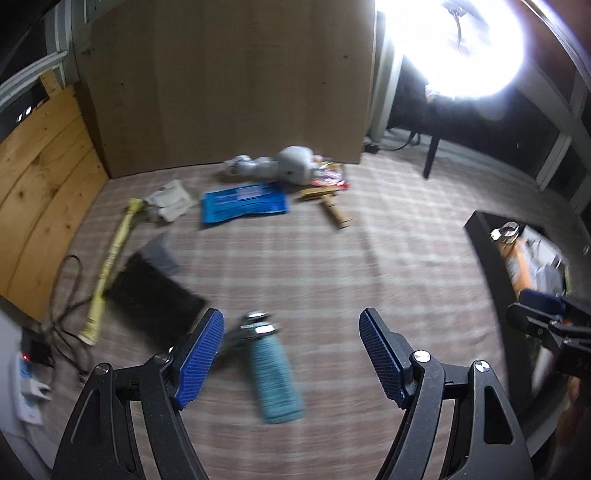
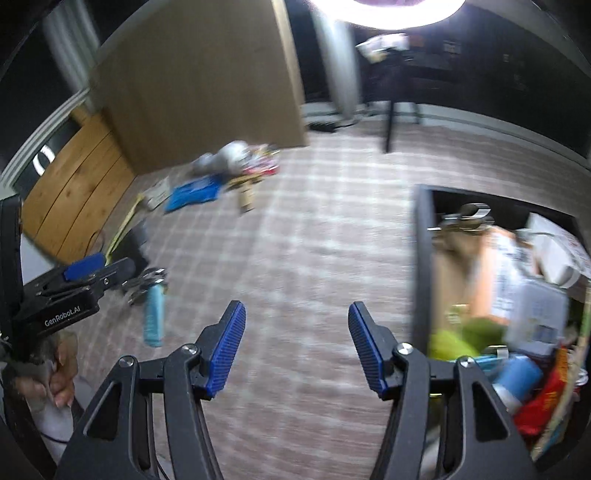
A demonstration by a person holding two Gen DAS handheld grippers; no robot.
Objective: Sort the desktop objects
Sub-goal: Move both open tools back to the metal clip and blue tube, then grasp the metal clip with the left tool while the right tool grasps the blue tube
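From the left wrist, your left gripper (image 1: pixel 291 354) has its jaws spread and empty over the teal ribbed hand-grip tool with metal nuts (image 1: pixel 272 376), lying on the checked beige cloth of the desk (image 1: pixel 388 236); everything is smeared, so closing now could clip or knock it. From the right wrist, your right gripper (image 2: pixel 297 347) is spread and empty just beside the crowded black open bin (image 2: pixel 421 258), whose wall you might strike under the glaring lamp (image 2: pixel 384 11).
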